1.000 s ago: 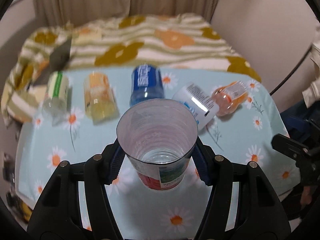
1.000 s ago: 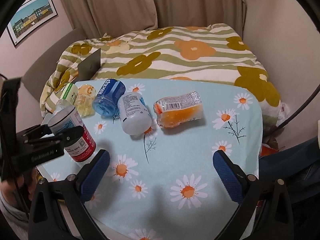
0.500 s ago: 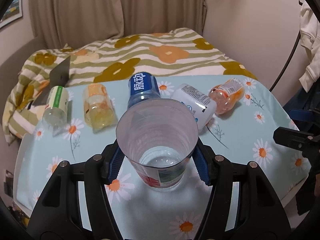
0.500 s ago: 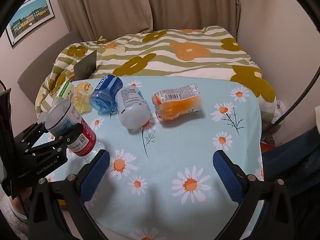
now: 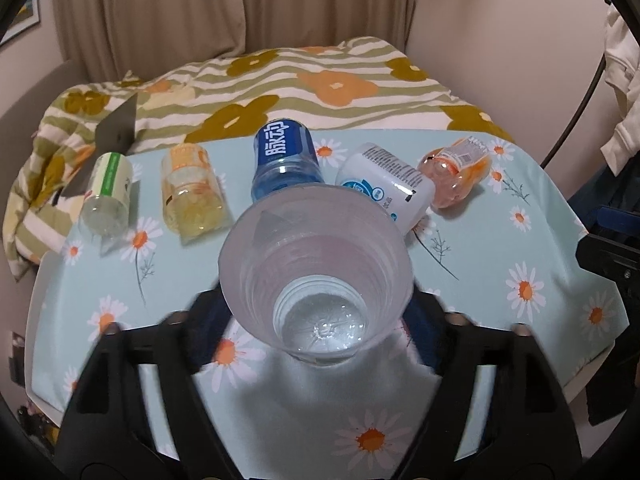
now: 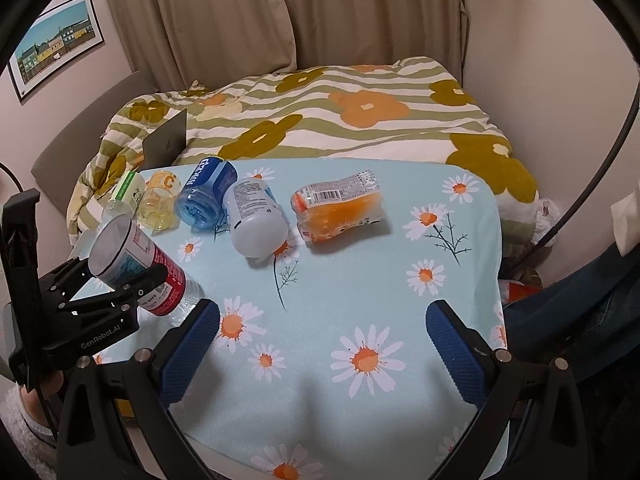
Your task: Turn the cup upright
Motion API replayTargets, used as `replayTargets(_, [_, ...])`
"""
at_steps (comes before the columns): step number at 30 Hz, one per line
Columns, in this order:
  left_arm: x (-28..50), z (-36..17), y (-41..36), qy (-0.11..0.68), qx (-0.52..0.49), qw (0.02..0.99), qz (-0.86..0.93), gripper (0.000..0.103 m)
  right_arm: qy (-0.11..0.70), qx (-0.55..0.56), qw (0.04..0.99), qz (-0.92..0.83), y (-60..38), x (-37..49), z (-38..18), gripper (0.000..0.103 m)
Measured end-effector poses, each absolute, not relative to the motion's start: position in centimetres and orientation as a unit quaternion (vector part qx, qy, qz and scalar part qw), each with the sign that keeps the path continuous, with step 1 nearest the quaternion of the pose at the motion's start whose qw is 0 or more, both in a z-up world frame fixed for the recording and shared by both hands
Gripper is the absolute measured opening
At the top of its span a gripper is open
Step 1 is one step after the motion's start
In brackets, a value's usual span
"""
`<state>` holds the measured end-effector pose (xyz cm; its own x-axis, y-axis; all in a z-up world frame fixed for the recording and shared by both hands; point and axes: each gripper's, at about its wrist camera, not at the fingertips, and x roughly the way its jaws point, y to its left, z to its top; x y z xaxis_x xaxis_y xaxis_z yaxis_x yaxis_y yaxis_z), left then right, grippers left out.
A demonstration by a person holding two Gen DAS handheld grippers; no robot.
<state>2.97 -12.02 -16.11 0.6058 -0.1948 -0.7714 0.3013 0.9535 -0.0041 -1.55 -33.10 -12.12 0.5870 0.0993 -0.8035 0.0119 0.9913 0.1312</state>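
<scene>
A clear plastic cup [image 5: 316, 280] with a red and blue label sits between the fingers of my left gripper [image 5: 316, 320], its open mouth facing the camera. In the right wrist view the cup [image 6: 136, 268] is tilted, mouth up and to the left, its base near the daisy tablecloth [image 6: 360, 280], with the left gripper [image 6: 120, 292] shut on its lower half. My right gripper [image 6: 324, 344] is open and empty over the near middle of the table.
Several cut bottle cups lie on their sides at the back of the table: green-label [image 5: 106, 184], yellow [image 5: 192, 192], blue [image 5: 284, 156], white [image 5: 384, 184], orange [image 5: 456, 172]. A flowered bed lies beyond. The table's near edge [image 6: 224, 456] is close.
The left gripper has tipped the cup further so that I see deeper into it, and carried it lower and nearer. The right gripper has stayed open, shifting little.
</scene>
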Motion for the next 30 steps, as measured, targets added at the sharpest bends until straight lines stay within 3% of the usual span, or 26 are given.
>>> replayTargets(2, [3.0,-15.9,-12.0,0.416,0.064,0.896,-0.139,0.1,0.453,0.061,0.889,0.024,-33.1,-1.6,-12.1,0.103])
replayTargets(11, [3.2,-14.5,-12.0,0.417,0.076,0.895,-0.138,0.101,0.446,0.069,0.892,0.021,-33.0,-2.2,-10.8,0.103])
replayTargets(30, [-3.3,-3.1,-2.8,0.411,0.092,0.9,-0.109,0.103,0.416,0.065,0.904,-0.074,-25.5,-8.0,-1.2,0.103])
